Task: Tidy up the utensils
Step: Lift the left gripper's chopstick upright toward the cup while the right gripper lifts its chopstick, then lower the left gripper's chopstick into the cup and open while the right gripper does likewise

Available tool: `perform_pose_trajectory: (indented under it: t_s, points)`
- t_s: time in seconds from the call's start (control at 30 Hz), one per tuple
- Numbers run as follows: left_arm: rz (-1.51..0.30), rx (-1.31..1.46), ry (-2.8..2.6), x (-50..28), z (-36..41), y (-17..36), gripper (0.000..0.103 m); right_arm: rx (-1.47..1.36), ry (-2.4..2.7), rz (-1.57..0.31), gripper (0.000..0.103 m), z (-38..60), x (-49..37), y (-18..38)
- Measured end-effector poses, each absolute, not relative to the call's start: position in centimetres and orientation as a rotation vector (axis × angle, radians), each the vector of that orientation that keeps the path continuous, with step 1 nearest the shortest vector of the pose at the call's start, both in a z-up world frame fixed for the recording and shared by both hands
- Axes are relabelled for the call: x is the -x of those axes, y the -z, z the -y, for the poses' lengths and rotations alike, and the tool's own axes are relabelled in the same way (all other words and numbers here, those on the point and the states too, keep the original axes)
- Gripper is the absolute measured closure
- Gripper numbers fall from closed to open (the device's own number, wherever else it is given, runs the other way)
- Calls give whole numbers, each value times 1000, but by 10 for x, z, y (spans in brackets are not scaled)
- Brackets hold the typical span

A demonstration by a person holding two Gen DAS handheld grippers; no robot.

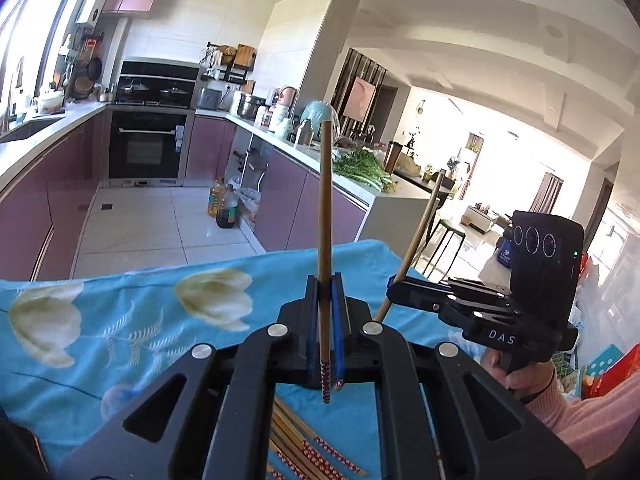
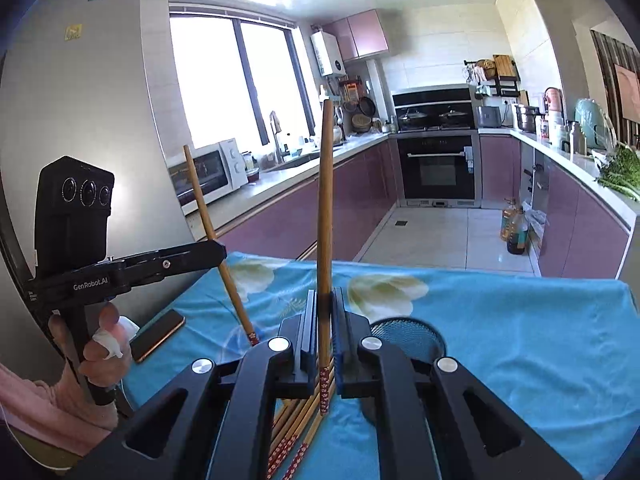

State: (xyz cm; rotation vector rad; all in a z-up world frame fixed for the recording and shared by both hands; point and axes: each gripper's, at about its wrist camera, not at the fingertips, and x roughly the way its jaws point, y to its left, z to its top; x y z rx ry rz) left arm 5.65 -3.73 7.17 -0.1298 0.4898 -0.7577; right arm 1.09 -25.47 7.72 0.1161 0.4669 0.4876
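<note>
**Two chopsticks lifted, the pile still waiting**

Nearest the lens in the left wrist view, the left tongs (image 1: 326, 312) are closed tight on one chopstick (image 1: 325, 216), which stands almost upright through the centre of the frame with its red-patterned end hanging just below the jaws. The right wrist view shows the same arrangement: the right tongs (image 2: 325, 320) are clamped on a second chopstick (image 2: 325, 216), also near vertical, patterned end down.

Directly beneath both, at the bottom centre of each frame, lies the loose pile of chopsticks (image 2: 296, 428) on the blue flowered cloth (image 2: 520, 332) that covers the tabletop. Several remain there, fanned out and not aligned; an exact count is hard because the tongs hide part of the heap.

Just right of centre in the right wrist view, a dark mesh holder (image 2: 408, 334) sits on the cloth, half hidden behind the tongs. As far as its visible rim shows, it looks empty, though its inside is mostly out of sight. It is probably where the chopsticks belong.

At the lower left of that view a phone (image 2: 158, 336) rests on the cloth beside the person's left hand (image 2: 102, 344). Beyond the tabletop edge are the kitchen floor and cabinets.

By this reading the task is at an early stage: two pieces are picked up but not yet placed, and most of the pile is left to sort.
</note>
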Motion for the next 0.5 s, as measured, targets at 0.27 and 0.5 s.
perform_pose_trajectory:
  t_s: [0.27,0.5]
  points:
    - [-448,121,772,-80,75,-94,96,-97,-424,-402,97,270,-25,-93]
    - [-518,39,736,-97,112,-72,96,-98,-390,-461,97,277,-50,-68]
